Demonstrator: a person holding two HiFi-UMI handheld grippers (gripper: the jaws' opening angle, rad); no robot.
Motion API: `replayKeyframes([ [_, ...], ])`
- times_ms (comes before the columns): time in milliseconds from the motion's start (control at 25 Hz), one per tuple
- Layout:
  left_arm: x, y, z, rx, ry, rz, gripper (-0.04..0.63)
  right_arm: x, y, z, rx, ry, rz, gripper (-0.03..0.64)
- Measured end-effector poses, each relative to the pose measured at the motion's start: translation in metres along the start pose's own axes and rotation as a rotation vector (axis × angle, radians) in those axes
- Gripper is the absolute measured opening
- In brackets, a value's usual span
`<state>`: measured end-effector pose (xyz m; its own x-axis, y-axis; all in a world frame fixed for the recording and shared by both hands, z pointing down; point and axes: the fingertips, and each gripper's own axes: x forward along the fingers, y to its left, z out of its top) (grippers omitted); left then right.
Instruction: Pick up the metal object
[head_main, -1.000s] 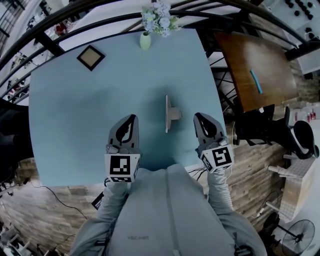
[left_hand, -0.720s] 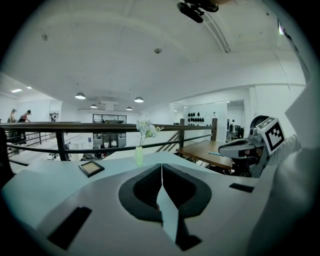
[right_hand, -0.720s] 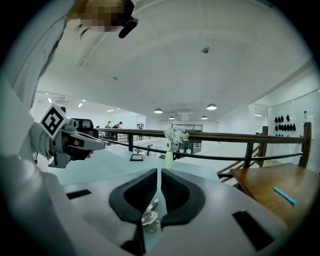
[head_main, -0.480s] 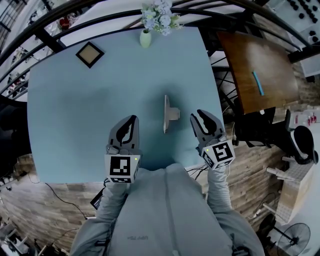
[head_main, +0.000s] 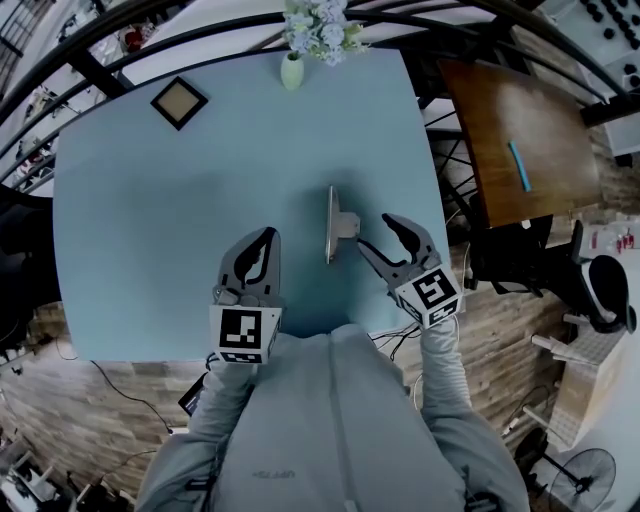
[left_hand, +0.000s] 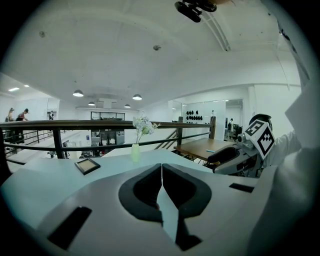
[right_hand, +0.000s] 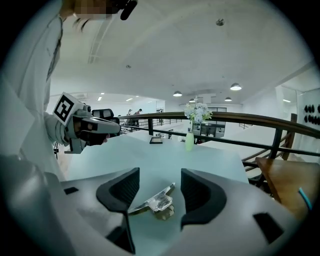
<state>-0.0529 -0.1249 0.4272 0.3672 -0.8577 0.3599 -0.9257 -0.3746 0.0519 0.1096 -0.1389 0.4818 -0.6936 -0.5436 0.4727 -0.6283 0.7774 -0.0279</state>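
The metal object (head_main: 335, 225), a thin flat bar with a short block on one side, lies on the light blue table (head_main: 150, 200). It also shows in the right gripper view, where the metal object (right_hand: 155, 200) lies on the table just ahead of the jaws. My right gripper (head_main: 381, 233) sits close to its right, angled toward it. Its jaws are opening, and the right gripper (right_hand: 160, 175) has no pad touching the object. My left gripper (head_main: 262, 240) rests left of the object, apart from it. The left gripper (left_hand: 161, 167) is shut and empty.
A pale green vase with flowers (head_main: 291, 72) and a small framed picture (head_main: 180, 102) stand at the table's far edge. A dark railing (head_main: 480, 20) curves behind. A brown wooden table (head_main: 510, 130) with a blue pen (head_main: 517, 165) stands to the right.
My right gripper has swung left toward the metal object and its jaws have gone from shut to open. The left gripper has stayed put.
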Motion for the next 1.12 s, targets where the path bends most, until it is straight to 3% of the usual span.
replayKeyframes([
  [320,0.008,-0.004,0.004,0.009,0.000,-0.017,0.029,0.021,0.007,-0.021,-0.056,0.093,0.102,0.281],
  [1120,0.030,-0.003,-0.011,-0.004,0.040,-0.036,0.029,0.072,0.005,-0.095,-0.379,0.415,0.290,0.327],
])
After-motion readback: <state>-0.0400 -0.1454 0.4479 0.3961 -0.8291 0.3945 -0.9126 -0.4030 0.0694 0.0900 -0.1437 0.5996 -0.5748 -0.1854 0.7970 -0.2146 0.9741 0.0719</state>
